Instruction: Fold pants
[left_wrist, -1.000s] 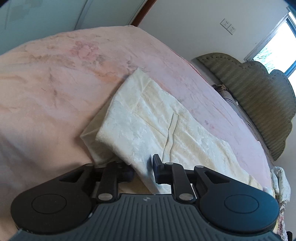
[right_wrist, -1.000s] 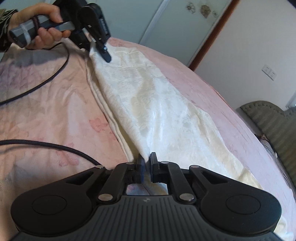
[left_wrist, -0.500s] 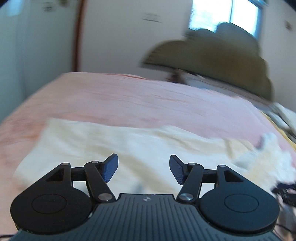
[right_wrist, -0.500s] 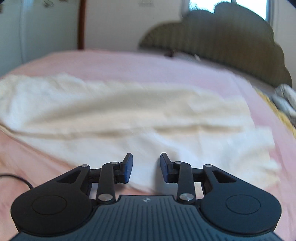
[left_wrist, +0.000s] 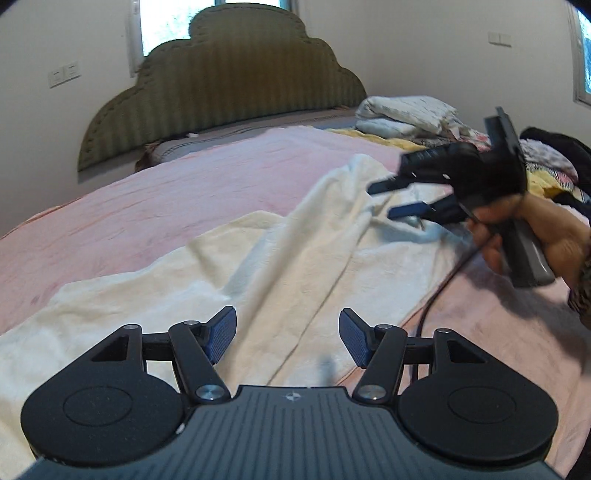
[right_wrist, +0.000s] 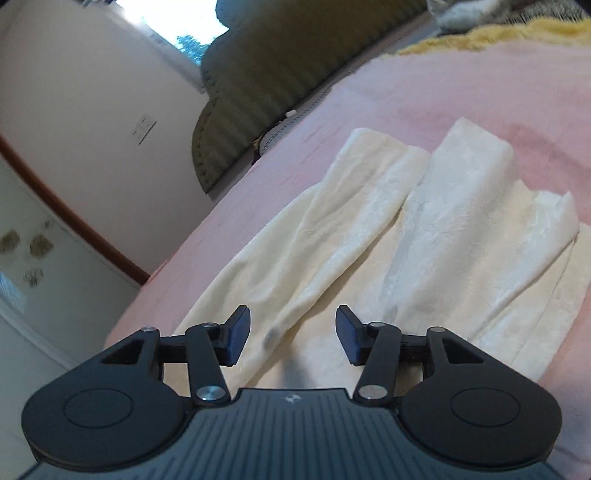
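The cream pants (left_wrist: 295, 266) lie on the pink bed cover (left_wrist: 155, 192), their long axis running away toward the headboard (left_wrist: 221, 77), directly under both the left gripper (left_wrist: 288, 332) and right gripper (right_wrist: 293, 334), fingers spread, holding nothing.

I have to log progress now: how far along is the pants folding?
Done: the cream pants lie lengthwise on the pink blanket, legs side by side. In hand: nothing; the left gripper and right gripper are open above the fabric. Left: every fold.
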